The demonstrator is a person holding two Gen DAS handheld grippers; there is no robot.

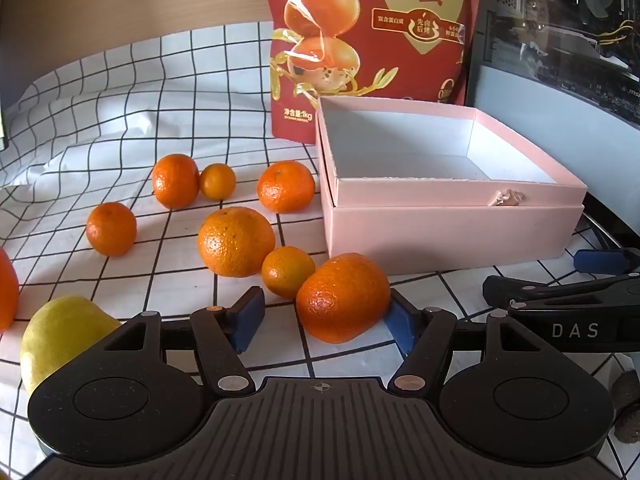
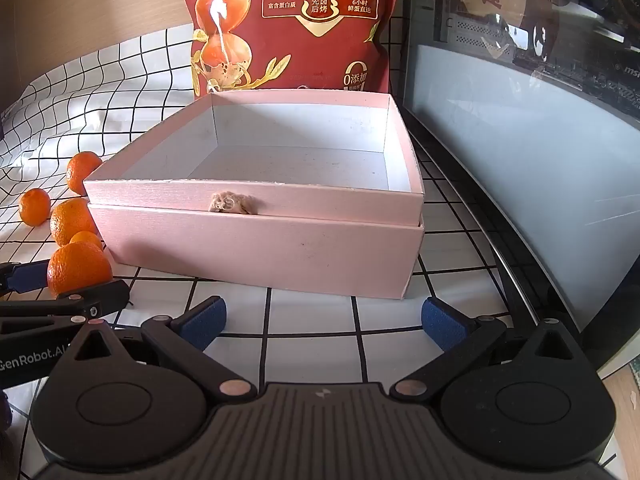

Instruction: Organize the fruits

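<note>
The left tool (image 1: 324, 322) stands wide open, a large orange (image 1: 343, 297) sitting between its blue pads and seemingly touching the right one, ungripped. The right tool (image 2: 324, 320) gapes open over bare checked cloth (image 2: 312, 320) on the counter. Beyond lies the open pink box (image 2: 256, 248), more oranges (image 1: 236, 240) scattered left of it, then a red snack bag (image 2: 296, 20) standing behind.

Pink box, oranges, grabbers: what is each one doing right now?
pink box: open, nothing inside.
nearest orange: on the cloth, between the left gripper's fingers, not squeezed.
other oranges: loose on the cloth.
red bag: standing behind the box.
left gripper: open.
right gripper: open, holding nothing.
</note>
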